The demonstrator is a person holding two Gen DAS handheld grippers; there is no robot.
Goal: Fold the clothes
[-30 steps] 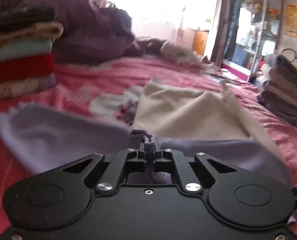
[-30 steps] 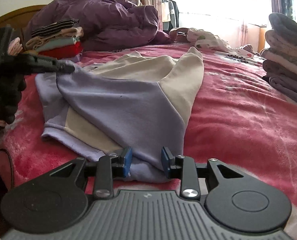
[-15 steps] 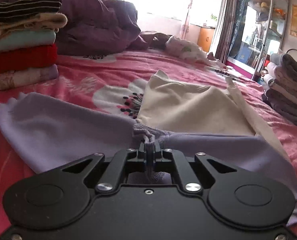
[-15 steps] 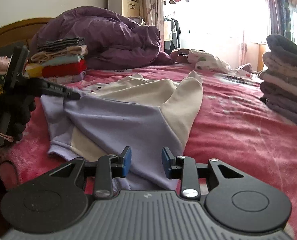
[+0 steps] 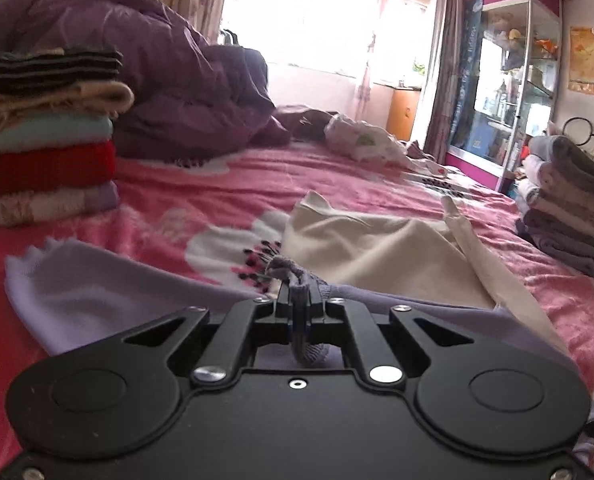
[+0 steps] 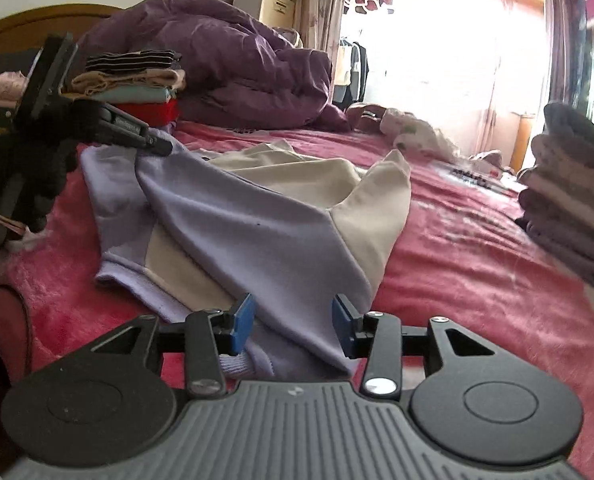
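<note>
On the pink bedspread (image 6: 477,248), left gripper (image 5: 299,308) clamps the lilac sweatshirt (image 6: 249,232)'s cuff; right gripper (image 6: 293,322) gapes wide over its hem, gripping nothing.

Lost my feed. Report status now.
Left gripper shut on lavender sweatshirt cuff. Right gripper open over its hem. Nothing blocking on the pink bedspread.
</note>
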